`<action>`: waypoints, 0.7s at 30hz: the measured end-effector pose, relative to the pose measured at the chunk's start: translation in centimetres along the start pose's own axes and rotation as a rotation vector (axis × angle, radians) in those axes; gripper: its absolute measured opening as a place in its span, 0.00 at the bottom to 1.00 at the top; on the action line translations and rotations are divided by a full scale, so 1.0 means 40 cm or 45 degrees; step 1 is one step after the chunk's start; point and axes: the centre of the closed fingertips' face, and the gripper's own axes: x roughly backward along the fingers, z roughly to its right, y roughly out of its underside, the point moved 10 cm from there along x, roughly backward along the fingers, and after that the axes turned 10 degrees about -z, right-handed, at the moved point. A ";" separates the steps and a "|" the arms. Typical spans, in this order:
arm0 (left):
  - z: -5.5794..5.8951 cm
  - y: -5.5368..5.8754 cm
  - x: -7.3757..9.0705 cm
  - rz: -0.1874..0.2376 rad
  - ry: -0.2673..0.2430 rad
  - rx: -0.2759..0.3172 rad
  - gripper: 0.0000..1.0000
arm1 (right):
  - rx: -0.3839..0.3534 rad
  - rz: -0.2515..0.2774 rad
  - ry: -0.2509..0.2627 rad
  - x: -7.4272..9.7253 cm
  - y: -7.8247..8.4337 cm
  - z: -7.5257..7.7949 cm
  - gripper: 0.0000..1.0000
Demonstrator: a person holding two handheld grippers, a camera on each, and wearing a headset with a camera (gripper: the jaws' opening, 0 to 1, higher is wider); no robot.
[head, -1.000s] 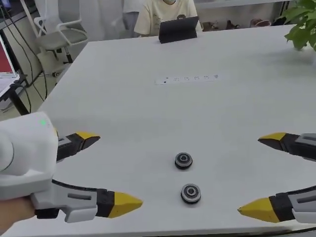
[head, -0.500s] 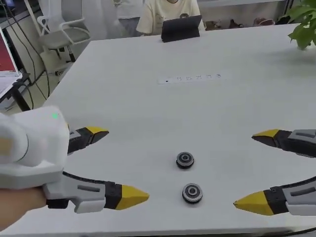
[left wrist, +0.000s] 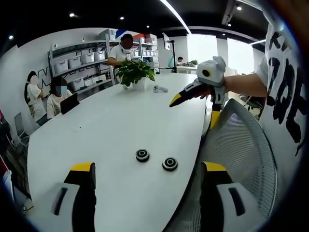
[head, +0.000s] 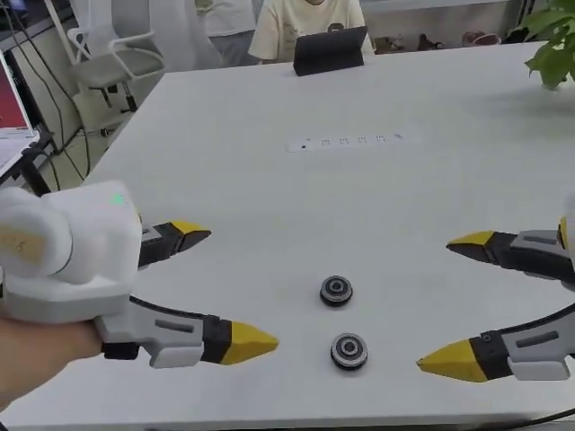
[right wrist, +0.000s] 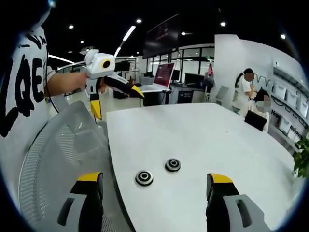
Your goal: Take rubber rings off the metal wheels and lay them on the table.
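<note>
Two small metal wheels with black rubber rings lie on the white table near its front edge: a far wheel and a near wheel. My left gripper hovers left of them, jaws wide open and empty. At the right, my right gripper is also open and empty. Both wheels lie between the grippers. In the left gripper view the far wheel and near wheel lie ahead between my left gripper's jaws. The right gripper view has the near wheel and far wheel ahead of my right gripper.
A power strip lies mid-table. A tablet stands at the far edge in front of a seated person. A plant sits at the far right. A mesh chair back is near the table's front edge.
Both grippers have edged inward toward the wheels, the left one forward and right, the right one leftward. The wheels have not moved.
</note>
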 end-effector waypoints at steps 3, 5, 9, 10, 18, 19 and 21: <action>-0.004 -0.001 -0.008 -0.002 0.006 -0.006 0.87 | 0.004 0.004 -0.004 -0.006 -0.001 0.005 0.87; -0.008 -0.001 -0.013 0.001 0.013 -0.004 0.86 | 0.008 0.002 -0.009 -0.012 -0.001 0.008 0.86; -0.017 -0.002 -0.026 0.004 0.024 -0.001 0.84 | 0.008 0.006 -0.024 -0.023 0.000 0.012 0.85; -0.019 -0.001 -0.030 0.001 0.026 -0.004 0.84 | 0.005 0.009 -0.029 -0.025 0.001 0.014 0.85; -0.023 0.002 -0.061 -0.016 0.051 -0.034 0.82 | -0.011 0.020 -0.058 -0.047 0.011 0.023 0.83; -0.024 0.002 -0.066 -0.017 0.050 -0.045 0.81 | -0.004 0.013 -0.055 -0.052 0.014 0.025 0.82; -0.026 0.002 -0.075 -0.023 0.051 -0.054 0.80 | -0.002 0.003 -0.054 -0.060 0.020 0.029 0.82</action>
